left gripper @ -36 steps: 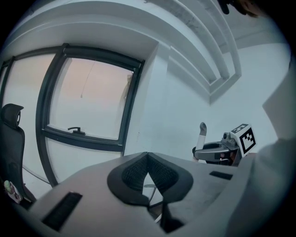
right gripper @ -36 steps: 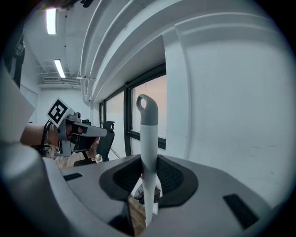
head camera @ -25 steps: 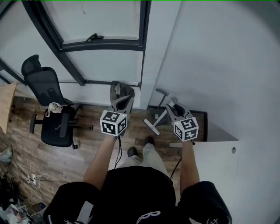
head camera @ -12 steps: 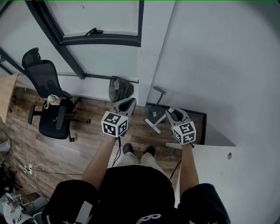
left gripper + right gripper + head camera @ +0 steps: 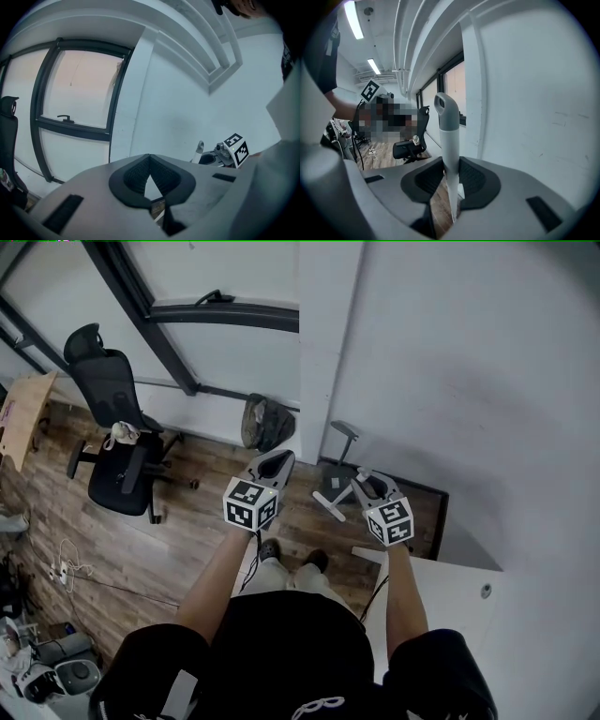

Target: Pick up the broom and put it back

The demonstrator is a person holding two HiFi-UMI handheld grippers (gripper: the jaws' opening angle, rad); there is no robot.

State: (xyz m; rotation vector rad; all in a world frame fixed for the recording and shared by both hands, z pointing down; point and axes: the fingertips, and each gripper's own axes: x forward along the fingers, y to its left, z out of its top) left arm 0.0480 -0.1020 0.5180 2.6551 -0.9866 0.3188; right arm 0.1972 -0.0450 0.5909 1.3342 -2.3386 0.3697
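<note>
The grey body of the right gripper (image 5: 450, 177) is hiding the lower part of the white and grey plastic broom handle (image 5: 449, 136) in the right gripper view. The left edge of the left gripper view is cutting off the black office chair (image 5: 7, 140). In the head view, the dark round lump (image 5: 266, 422) by the wall is maybe looking like a bag, but it is too small to tell. The black top (image 5: 291, 643) is covering most of the person's legs (image 5: 281, 580).

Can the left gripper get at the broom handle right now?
Probably yes: nothing stands between left gripper and the broom handle, but its jaws are shut; right gripper clamps the handle.
</note>
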